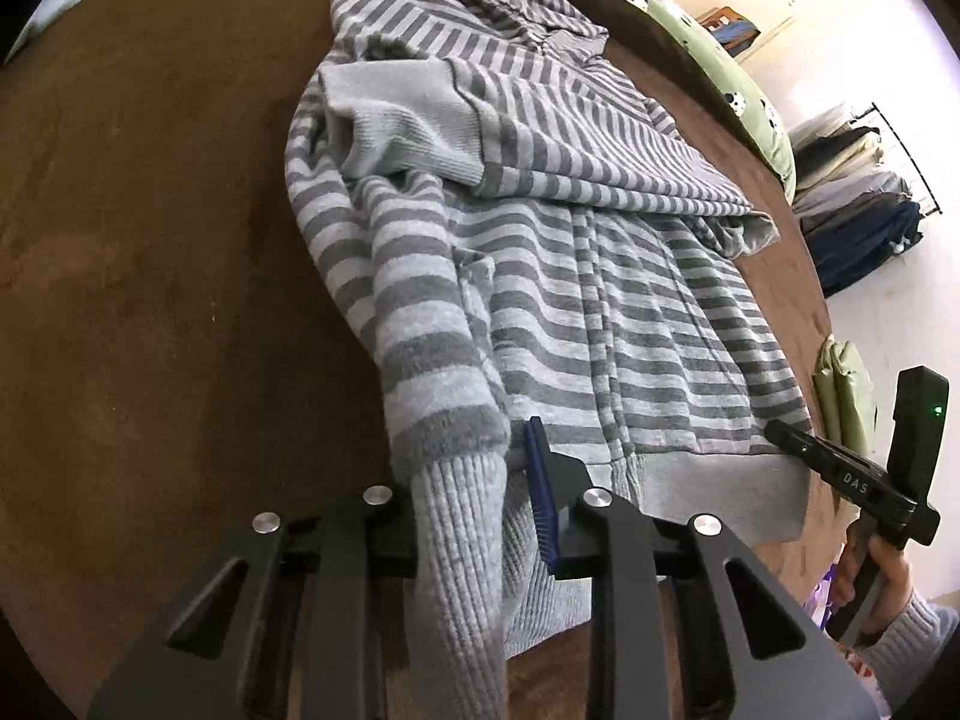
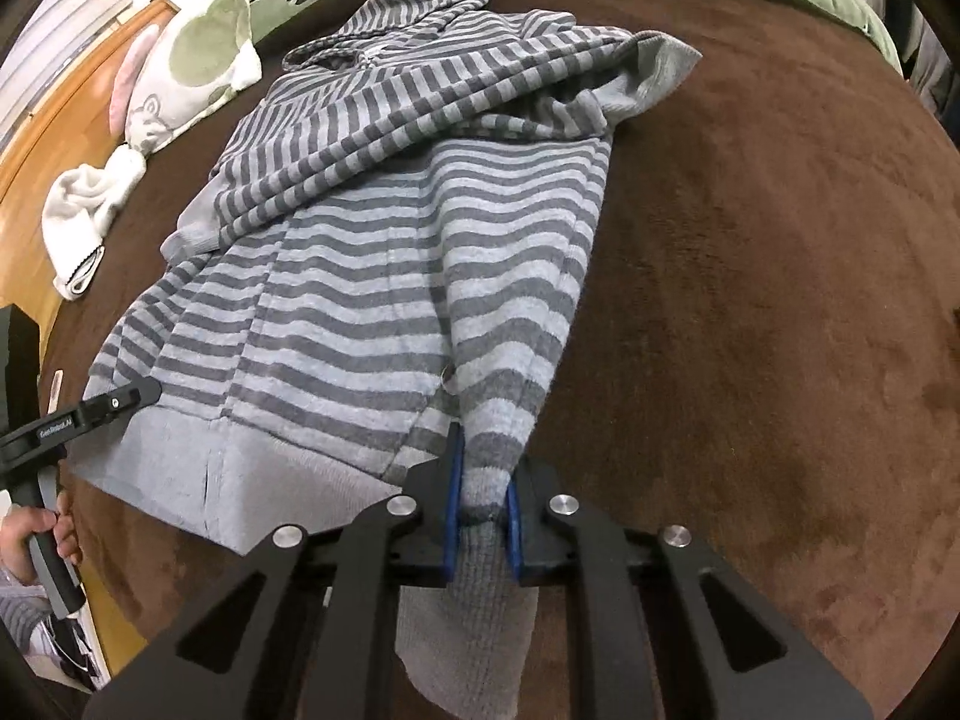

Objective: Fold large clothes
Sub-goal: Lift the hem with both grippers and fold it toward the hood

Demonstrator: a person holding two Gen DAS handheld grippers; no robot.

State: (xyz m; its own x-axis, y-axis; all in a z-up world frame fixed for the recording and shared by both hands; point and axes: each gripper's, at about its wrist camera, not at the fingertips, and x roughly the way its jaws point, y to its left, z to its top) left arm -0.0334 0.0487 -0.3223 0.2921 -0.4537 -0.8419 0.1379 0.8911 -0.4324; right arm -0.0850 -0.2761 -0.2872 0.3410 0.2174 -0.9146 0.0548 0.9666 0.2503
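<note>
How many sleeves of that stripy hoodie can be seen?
2. One sleeve lies folded across the chest; the other sleeve runs down the side, its cuff clamped in the right hand-held gripper.

— What's carrying it all?

— A bed, covered by a brown plush blanket (image 2: 750, 252). A grey striped hoodie (image 2: 336, 276) lies flat on it, hood towards the far edge, one sleeve folded across its chest.

— Anything else on the brown?

— At the far side a green blanket with panda prints (image 1: 744, 90) runs along the edge. Near the hood sits a white-and-green pillow (image 2: 192, 60), and beside that a crumpled white towel (image 2: 84, 210), lying at the blanket's edge.
</note>
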